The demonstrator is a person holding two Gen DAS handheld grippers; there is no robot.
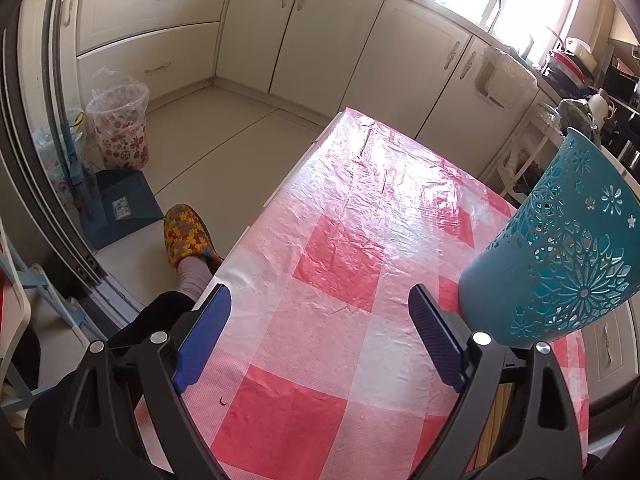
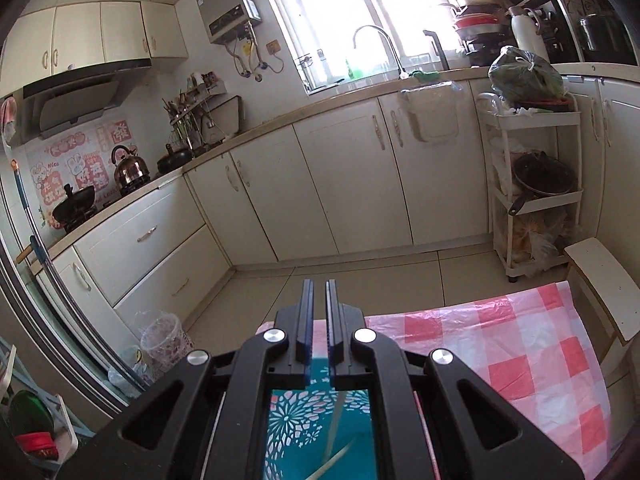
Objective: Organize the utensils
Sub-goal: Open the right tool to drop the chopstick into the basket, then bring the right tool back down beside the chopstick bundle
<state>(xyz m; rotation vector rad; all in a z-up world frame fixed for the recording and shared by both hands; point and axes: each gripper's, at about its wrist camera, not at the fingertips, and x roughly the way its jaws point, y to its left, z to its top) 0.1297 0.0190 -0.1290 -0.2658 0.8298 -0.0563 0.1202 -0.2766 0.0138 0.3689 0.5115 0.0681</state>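
The left gripper (image 1: 320,340) has its jaws spread wide, holding nothing, over the checked surface (image 1: 340,240). A teal holder (image 1: 560,248) stands just right of them, near the surface's right edge. The right gripper (image 2: 319,320) has its jaws nearly closed, empty, above the holder.

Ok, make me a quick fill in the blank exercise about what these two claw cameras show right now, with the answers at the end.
1. The left claw has its jaws ____ above the checked tablecloth.
2. The perforated utensil holder is ____ in colour.
3. The right claw has its jaws nearly ____, with nothing visible between them.
4. The floral slipper is on the ____, beside the table.

Missing words: open; teal; shut; floor
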